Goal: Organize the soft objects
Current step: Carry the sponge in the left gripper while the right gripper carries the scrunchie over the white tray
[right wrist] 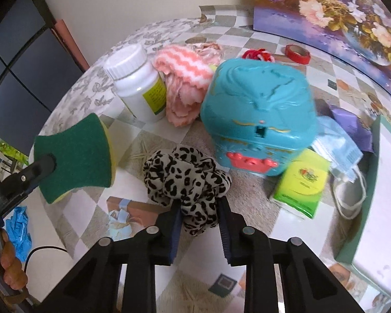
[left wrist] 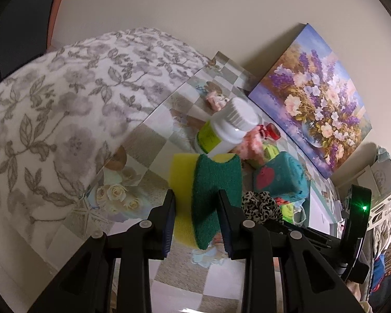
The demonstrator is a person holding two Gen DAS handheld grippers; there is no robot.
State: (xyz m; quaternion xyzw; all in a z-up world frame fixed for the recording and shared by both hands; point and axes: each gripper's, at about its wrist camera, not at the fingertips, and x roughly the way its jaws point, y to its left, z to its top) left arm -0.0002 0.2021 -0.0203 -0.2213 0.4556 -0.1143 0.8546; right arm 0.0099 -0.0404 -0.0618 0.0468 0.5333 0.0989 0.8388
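Note:
My left gripper (left wrist: 196, 203) is shut on a yellow sponge with a green scrub side (left wrist: 213, 185) and holds it above the table. The sponge (right wrist: 75, 156) and the left gripper's finger (right wrist: 43, 165) also show at the left of the right wrist view. My right gripper (right wrist: 199, 208) is shut on a leopard-print scrunchie (right wrist: 185, 174), which also shows in the left wrist view (left wrist: 260, 206). A pink-and-white knitted cloth (right wrist: 185, 80) lies behind, next to a white bottle (right wrist: 138, 83).
A teal plastic box (right wrist: 258, 114) stands mid-table, with a green tissue pack (right wrist: 302, 182), a blue face mask (right wrist: 336, 151) and a red tape roll (right wrist: 297, 53) around it. A flower painting (left wrist: 315, 99) leans on the wall. A floral-patterned cloth (left wrist: 65, 99) covers the left side. A white tray (right wrist: 378, 208) is at right.

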